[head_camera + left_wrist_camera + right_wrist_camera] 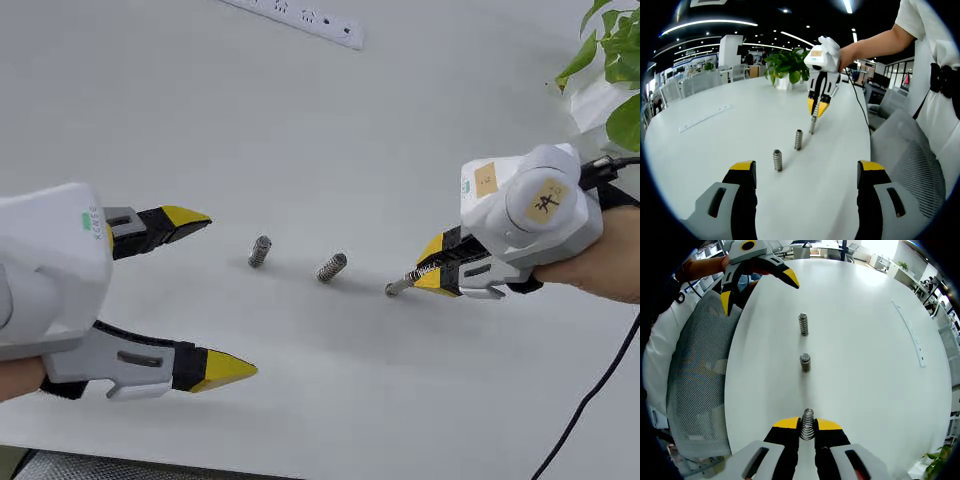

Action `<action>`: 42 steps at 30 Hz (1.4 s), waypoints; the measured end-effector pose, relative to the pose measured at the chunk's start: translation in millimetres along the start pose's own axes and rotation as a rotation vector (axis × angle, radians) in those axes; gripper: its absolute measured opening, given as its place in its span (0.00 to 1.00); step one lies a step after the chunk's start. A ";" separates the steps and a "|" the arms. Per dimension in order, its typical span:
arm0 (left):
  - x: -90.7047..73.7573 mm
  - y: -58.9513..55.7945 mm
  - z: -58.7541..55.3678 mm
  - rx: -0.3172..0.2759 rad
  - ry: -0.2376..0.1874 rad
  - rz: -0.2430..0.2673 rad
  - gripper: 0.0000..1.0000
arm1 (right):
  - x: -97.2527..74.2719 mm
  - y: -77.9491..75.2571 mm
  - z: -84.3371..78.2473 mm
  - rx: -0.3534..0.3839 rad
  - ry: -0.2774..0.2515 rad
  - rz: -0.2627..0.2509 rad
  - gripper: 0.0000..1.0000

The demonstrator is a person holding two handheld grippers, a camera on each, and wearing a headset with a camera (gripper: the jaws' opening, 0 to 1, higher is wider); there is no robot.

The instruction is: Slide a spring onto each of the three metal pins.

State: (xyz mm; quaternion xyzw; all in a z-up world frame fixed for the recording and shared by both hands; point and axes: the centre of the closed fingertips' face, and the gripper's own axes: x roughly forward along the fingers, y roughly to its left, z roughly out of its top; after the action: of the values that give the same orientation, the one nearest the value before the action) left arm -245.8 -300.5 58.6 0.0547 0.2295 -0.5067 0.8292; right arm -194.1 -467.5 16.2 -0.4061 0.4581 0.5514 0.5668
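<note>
The left tongs (217, 294), at the left edge of the head view, have a bulky white plastic housing with a small green marking. Their white arms have grey slots, black middle sections and pointed yellow tips. The right tongs (421, 270), at the right of that frame, share the white, black and yellow scheme. They carry a round tan sticker inked in black (546, 200) and a square tan sticker (486, 180). A thin black cable (590, 400) runs to the lower right corner. At the upper right of the left gripper view, the person wears a white short-sleeved shirt (920, 22).
</note>
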 end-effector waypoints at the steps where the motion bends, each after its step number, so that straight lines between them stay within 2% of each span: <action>1: 0.1 0.0 0.2 -0.001 -0.001 0.000 0.82 | 0.5 -0.2 -0.1 -0.001 0.000 0.001 0.07; 42: -0.5 0.8 -1.0 -0.019 -0.003 0.001 0.80 | 34.0 -2.2 -2.9 -0.002 -0.020 -0.017 0.08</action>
State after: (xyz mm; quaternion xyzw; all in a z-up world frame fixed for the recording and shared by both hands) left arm -245.6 -299.3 57.8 0.0460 0.2330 -0.5042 0.8302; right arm -193.1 -461.9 -17.5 -0.4051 0.4482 0.5511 0.5756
